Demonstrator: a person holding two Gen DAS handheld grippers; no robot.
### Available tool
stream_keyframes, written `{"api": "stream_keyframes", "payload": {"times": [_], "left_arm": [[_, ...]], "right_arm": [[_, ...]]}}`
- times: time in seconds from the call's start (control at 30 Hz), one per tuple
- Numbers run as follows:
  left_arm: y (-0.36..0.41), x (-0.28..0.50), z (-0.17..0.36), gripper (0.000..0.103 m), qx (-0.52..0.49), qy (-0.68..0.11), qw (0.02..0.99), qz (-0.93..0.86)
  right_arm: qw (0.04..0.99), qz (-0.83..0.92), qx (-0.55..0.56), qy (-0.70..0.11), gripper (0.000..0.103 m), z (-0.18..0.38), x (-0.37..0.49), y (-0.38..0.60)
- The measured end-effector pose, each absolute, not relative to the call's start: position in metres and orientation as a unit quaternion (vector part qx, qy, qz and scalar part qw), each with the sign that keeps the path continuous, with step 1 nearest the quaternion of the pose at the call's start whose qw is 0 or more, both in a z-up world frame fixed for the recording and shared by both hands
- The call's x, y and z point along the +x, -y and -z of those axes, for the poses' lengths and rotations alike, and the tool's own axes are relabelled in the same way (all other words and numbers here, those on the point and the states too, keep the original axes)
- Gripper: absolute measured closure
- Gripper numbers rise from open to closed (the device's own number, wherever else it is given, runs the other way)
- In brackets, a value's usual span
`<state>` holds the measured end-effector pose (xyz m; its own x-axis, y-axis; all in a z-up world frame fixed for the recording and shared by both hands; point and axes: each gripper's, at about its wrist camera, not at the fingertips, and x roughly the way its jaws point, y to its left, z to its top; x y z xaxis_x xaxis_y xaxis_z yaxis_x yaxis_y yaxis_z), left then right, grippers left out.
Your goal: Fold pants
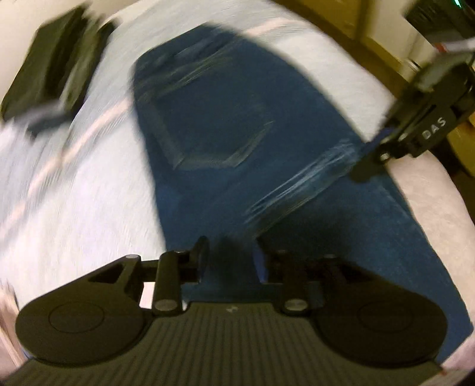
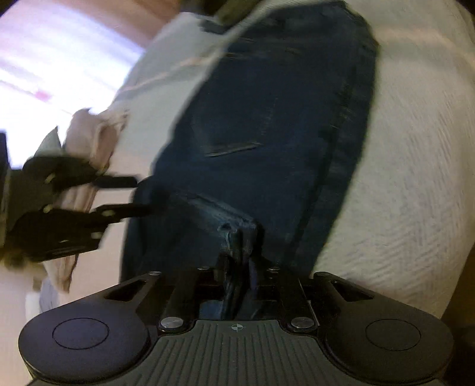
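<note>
Dark blue jeans lie on a white bedspread, back pocket up, with the leg end folded over them. Its pale hem runs between the two grippers. My right gripper is shut on one corner of that hem, and it also shows in the left wrist view at the right. My left gripper hovers over the denim with its fingers apart. From the right wrist view the left gripper has the other hem corner at its tips. Both views are motion-blurred.
A black case-like object lies on the bed at the far left. Wooden furniture stands beyond the bed's far right edge. Bunched pinkish cloth sits behind the left gripper. The bedspread stretches bare to the right of the jeans.
</note>
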<state>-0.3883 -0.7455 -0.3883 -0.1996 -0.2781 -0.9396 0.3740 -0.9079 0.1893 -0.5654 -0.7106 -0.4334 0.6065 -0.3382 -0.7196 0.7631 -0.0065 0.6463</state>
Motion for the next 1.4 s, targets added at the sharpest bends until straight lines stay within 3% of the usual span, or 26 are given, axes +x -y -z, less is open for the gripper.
{"api": "stream_keyframes", "payload": {"times": [0.2, 0.47, 0.57, 0.7, 0.77, 0.93, 1.07, 1.13, 1.23, 1.3, 1.4], "left_arm": [[0.747, -0.333, 0.393, 0.076, 0.538, -0.228, 0.267, 0.766], [0.702, -0.321, 0.407, 0.076, 0.525, -0.227, 0.272, 0.774], [0.676, -0.299, 0.396, 0.076, 0.521, -0.208, 0.272, 0.782], [0.62, -0.261, 0.379, 0.076, 0.529, -0.152, 0.25, 0.797], [0.588, -0.247, 0.376, 0.076, 0.527, -0.123, 0.228, 0.81], [0.532, -0.234, 0.405, 0.075, 0.537, -0.077, 0.18, 0.821], [0.522, -0.23, 0.434, 0.074, 0.526, -0.063, 0.191, 0.826], [0.519, -0.226, 0.43, 0.074, 0.52, -0.049, 0.192, 0.831], [0.506, -0.217, 0.417, 0.075, 0.516, 0.008, 0.193, 0.834], [0.493, -0.211, 0.412, 0.073, 0.517, 0.055, 0.179, 0.836], [0.473, -0.212, 0.415, 0.06, 0.52, 0.146, 0.144, 0.829]], "right_arm": [[0.669, 0.407, 0.602, -0.155, 0.091, 0.436, -0.574, 0.709], [0.667, 0.433, 0.58, -0.178, 0.092, 0.437, -0.571, 0.707], [0.661, 0.482, 0.54, -0.197, 0.088, 0.42, -0.555, 0.696], [0.679, 0.503, 0.485, -0.225, 0.069, 0.386, -0.525, 0.644], [0.712, 0.477, 0.455, -0.243, 0.066, 0.376, -0.495, 0.615], [0.777, 0.387, 0.379, -0.321, 0.065, 0.39, -0.416, 0.53], [0.754, 0.412, 0.369, -0.355, 0.064, 0.42, -0.404, 0.503], [0.745, 0.428, 0.374, -0.35, 0.062, 0.414, -0.409, 0.496], [0.764, 0.43, 0.285, -0.387, 0.056, 0.392, -0.395, 0.473], [0.788, 0.401, 0.226, -0.408, 0.047, 0.386, -0.378, 0.454], [0.804, 0.359, 0.118, -0.459, 0.046, 0.398, -0.345, 0.435]]}}
